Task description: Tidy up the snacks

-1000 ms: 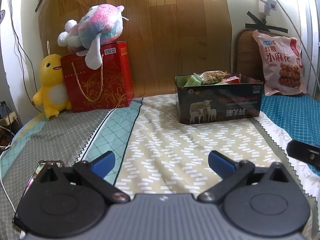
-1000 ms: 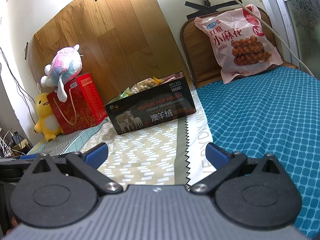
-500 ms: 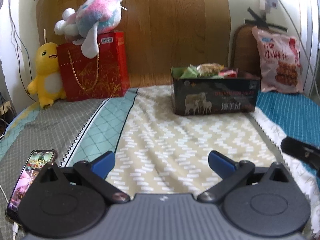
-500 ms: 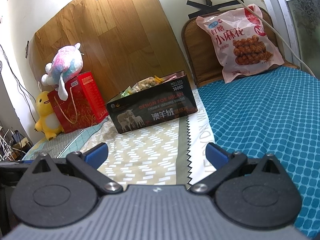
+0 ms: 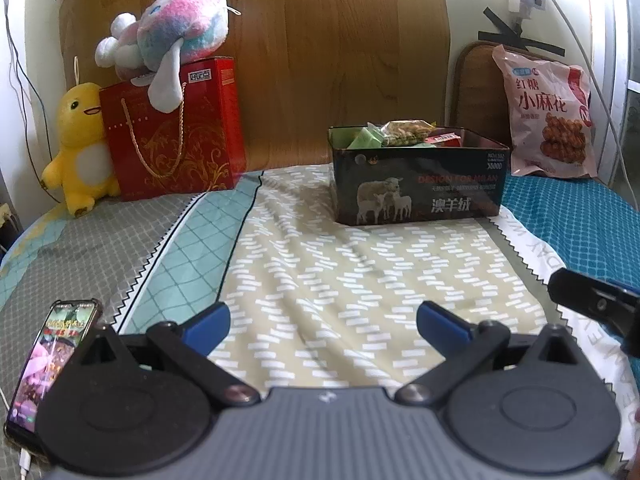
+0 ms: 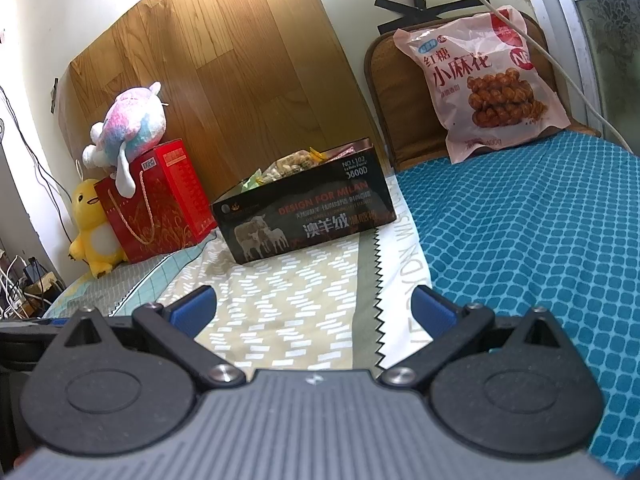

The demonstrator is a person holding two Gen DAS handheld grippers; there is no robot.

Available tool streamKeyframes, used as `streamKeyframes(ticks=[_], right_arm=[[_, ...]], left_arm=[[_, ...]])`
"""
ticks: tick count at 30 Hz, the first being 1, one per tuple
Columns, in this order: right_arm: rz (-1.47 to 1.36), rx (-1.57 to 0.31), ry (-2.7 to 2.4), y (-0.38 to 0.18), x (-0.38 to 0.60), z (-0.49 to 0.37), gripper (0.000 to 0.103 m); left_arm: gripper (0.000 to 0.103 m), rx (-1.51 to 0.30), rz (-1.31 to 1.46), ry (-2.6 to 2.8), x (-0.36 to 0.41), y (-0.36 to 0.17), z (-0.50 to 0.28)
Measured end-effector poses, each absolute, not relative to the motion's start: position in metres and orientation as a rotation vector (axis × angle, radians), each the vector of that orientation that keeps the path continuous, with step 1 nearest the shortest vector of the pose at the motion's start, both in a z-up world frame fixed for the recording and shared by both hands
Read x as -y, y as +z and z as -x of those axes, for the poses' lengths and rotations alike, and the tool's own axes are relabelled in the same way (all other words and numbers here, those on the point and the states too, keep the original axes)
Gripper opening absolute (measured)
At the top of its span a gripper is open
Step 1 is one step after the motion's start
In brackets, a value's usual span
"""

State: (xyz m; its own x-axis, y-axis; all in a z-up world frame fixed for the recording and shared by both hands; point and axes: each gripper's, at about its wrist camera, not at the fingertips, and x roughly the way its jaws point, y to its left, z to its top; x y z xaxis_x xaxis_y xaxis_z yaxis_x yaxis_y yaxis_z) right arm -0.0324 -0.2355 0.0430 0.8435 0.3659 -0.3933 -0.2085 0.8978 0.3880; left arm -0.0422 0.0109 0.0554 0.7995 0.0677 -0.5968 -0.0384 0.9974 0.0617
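Inside black box [image 5: 420, 184], snack packets [image 5: 404, 133]

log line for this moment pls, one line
left gripper open, empty | right gripper open, empty | black box on bed, snacks inside | pink snack bag propped at headboard, outside box

open bedspread [image 5: 360, 272] is lying between both sets of spread jaws and the snack box [image 5: 416, 176], nothing blocking that lane. a phone [image 5: 48, 360] is sitting at the left, a red gift bag [image 5: 172, 136] and plush toys crowding the far left.
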Motion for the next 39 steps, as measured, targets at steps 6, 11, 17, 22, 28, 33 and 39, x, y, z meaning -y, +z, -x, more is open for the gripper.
streamKeyframes(ticks=[6,11,17,22,28,33,39], right_arm=[[-0.344,-0.482,0.309,0.0411,0.2363,0.0311,0.103],[-0.344,-0.483,0.312,0.0404,0.237,0.0308,0.103],[-0.344,-0.484,0.312,0.0407,0.2367,0.0309,0.103],[-0.345,-0.486,0.312,0.041,0.2363,0.0319,0.103],[-0.346,-0.486,0.312,0.0404,0.236,0.0325,0.103],[-0.348,-0.489,0.313,0.039,0.2366,0.0327,0.103],[-0.351,-0.491,0.312,0.0379,0.2378,0.0323,0.103]], left_arm=[[0.103,-0.639,-0.056,0.049,-0.0085,0.0561,0.0429],[0.103,-0.645,-0.072,0.058,-0.0071,0.0551,0.0416],[0.103,-0.657,-0.079,0.076,-0.0076,0.0533,0.0402],[0.103,-0.669,-0.094,0.098,-0.0072,0.0514,0.0388],[0.103,-0.685,-0.101,0.127,-0.0093,0.0486,0.0363],[0.103,-0.686,-0.1,0.133,-0.0106,0.0484,0.0358],[0.103,-0.692,-0.096,0.14,-0.0109,0.0465,0.0345]])
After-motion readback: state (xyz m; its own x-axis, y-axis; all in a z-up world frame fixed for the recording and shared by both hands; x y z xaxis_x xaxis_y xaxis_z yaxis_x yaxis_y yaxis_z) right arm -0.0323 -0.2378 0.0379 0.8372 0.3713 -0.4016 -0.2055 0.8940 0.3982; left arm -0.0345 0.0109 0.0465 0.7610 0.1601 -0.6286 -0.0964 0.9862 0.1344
